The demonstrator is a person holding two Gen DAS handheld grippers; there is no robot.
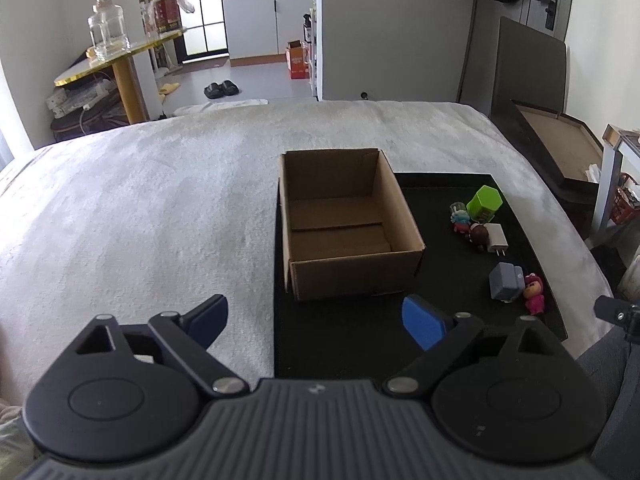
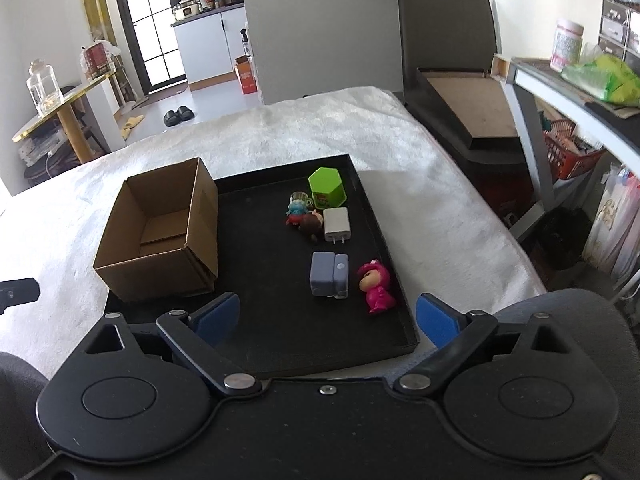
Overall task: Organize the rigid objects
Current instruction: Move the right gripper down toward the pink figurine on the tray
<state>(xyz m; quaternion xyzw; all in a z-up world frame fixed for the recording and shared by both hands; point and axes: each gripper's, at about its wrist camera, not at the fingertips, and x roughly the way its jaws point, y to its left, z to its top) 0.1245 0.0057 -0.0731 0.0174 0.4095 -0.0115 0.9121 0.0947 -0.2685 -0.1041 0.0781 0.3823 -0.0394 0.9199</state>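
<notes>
Pink figurine (image 2: 377, 286) lies ahead of the wide-apart right tongs (image 2: 328, 318), untouched.

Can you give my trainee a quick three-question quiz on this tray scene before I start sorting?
1. True or false: the cardboard box already holds a toy.
2. Which item lies nearest the right hand-held gripper? A) green hexagonal container B) pink figurine C) white charger plug
3. Fill in: the small items all lie on a black ____.

Key:
1. False; the box is empty.
2. B.
3. Tray. Both the right and the left hand-held gripper are open with nothing between the jaws.
</notes>
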